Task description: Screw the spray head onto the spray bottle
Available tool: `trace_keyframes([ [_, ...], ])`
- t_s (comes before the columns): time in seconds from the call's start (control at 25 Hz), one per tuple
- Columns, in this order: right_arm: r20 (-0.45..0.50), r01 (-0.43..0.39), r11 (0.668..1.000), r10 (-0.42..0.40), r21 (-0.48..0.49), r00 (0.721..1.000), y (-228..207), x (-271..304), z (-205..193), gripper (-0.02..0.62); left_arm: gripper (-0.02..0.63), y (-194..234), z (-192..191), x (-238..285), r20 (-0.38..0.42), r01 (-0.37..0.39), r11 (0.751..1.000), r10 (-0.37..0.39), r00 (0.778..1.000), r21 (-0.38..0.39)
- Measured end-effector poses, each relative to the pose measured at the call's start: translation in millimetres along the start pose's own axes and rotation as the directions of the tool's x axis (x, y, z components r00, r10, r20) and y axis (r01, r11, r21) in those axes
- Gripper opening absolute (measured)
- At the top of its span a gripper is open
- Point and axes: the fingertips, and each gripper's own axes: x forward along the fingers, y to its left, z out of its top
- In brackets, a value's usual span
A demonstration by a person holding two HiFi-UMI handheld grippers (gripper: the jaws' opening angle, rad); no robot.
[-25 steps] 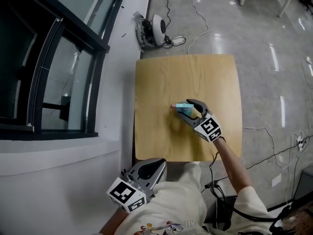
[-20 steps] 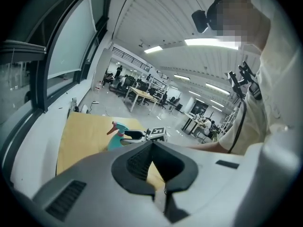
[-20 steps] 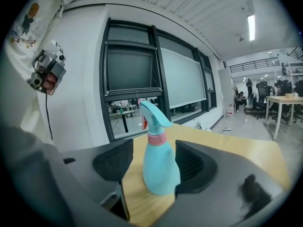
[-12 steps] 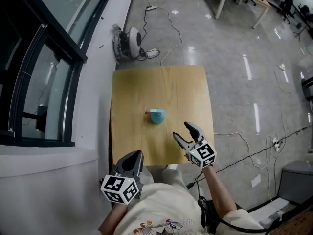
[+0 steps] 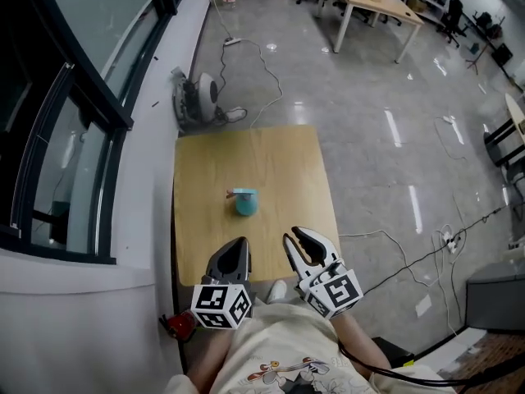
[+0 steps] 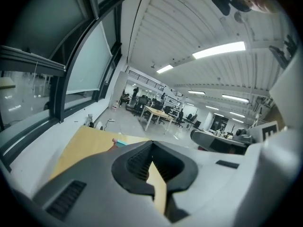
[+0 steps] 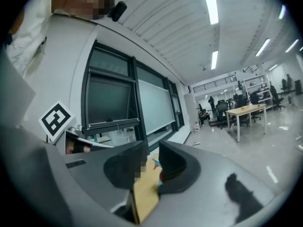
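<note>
Grey polished floor (image 5: 369, 138) surrounded a small square wooden table (image 5: 271, 171) set beside a tall dark-framed window (image 5: 74, 121) in the head view. A round white appliance (image 5: 197, 97) with a trailing cable lay on the floor past the table's far edge. The teal spray bottle (image 5: 245, 203) stood alone near the table's middle, its spray head (image 5: 240, 193) on top with a reddish tip pointing toward the window; whether the head was screwed tight could not be told. Both grippers hung side by side over the near edge, well apart from the bottle. The left gripper (image 5: 239, 245) was clenched and empty. The right gripper (image 5: 300, 236) held nothing, a gap showing between its jaws.

From the left gripper view, the left gripper (image 6: 152, 145) had its ridged pads pressed tip to tip, only the tabletop (image 6: 159, 186) showing through the hollow behind them. The bottle (image 6: 120, 143) peeked over the left jaw, out on the table.

Seen in the right gripper view, the right gripper (image 7: 151, 148) had just been closing, yet its jaws remained parted with nothing between them. Through the gap showed the tabletop (image 7: 144, 195) and a sliver of the bottle (image 7: 155, 162) beyond.
</note>
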Motion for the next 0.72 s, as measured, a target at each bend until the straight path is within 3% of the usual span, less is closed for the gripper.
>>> trace_keyframes([
  [0.16, -0.011, 0.041, 0.999, -0.041, 0.005, 0.999, 3, 7, 6, 0.011, 0.008, -2, 10, -4, 0.030, -0.019, 1.000, 0.019, 0.999, 0.006],
  [0.36, -0.031, 0.047, 0.998, -0.046, 0.035, 0.998, 3, 1, 1, 0.008, 0.006, -2, 12, -16, 0.031, -0.056, 0.998, 0.055, 0.998, 0.005],
  [0.72, -0.032, 0.062, 0.994, -0.059, 0.093, 0.998, 0, 7, -3, 0.008, 0.006, -14, 17, -18, 0.019, -0.012, 0.998, 0.011, 1.000, 0.068],
])
